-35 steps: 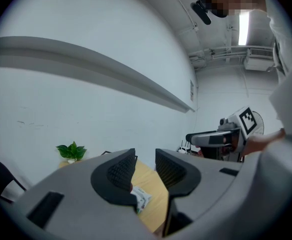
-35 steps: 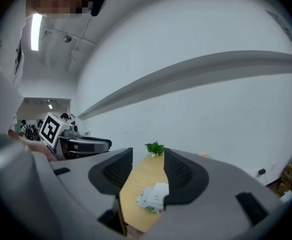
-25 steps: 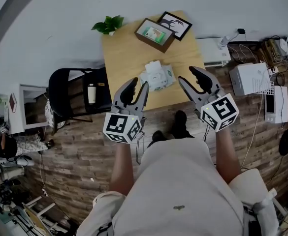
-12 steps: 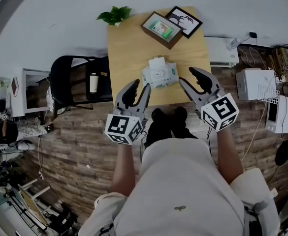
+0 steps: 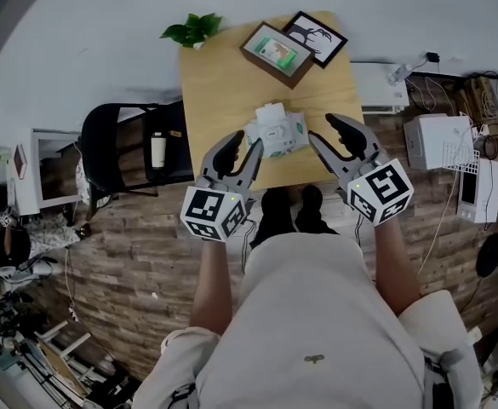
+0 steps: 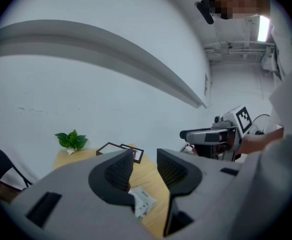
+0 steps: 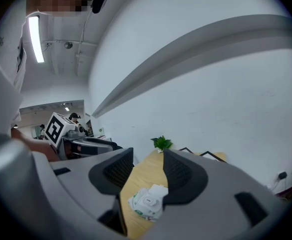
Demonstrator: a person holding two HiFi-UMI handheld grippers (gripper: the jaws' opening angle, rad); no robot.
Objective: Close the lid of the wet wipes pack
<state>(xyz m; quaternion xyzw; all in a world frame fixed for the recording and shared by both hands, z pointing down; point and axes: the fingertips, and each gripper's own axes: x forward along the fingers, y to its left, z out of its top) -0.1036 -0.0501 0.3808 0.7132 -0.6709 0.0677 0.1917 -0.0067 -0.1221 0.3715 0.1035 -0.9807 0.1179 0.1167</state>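
A white and green wet wipes pack (image 5: 275, 133) lies near the front edge of the small wooden table (image 5: 223, 66), with its lid flap standing up. The pack (image 7: 148, 202) shows below the right jaws and also as the pack (image 6: 142, 204) behind the left jaws. My left gripper (image 5: 236, 153) hovers just left of the pack, jaws apart and empty. My right gripper (image 5: 329, 135) hovers just right of it, jaws apart and empty too. Neither touches the pack.
Two picture frames (image 5: 284, 48) and a small green plant (image 5: 192, 30) stand at the table's far end. A black chair (image 5: 117, 156) with a bottle (image 5: 157, 150) on it is left of the table. White boxes and cables (image 5: 440, 139) lie on the floor at right.
Both grippers have moved forward and slightly down, closer to the pack's two sides. The left jaws have spread a little wider.
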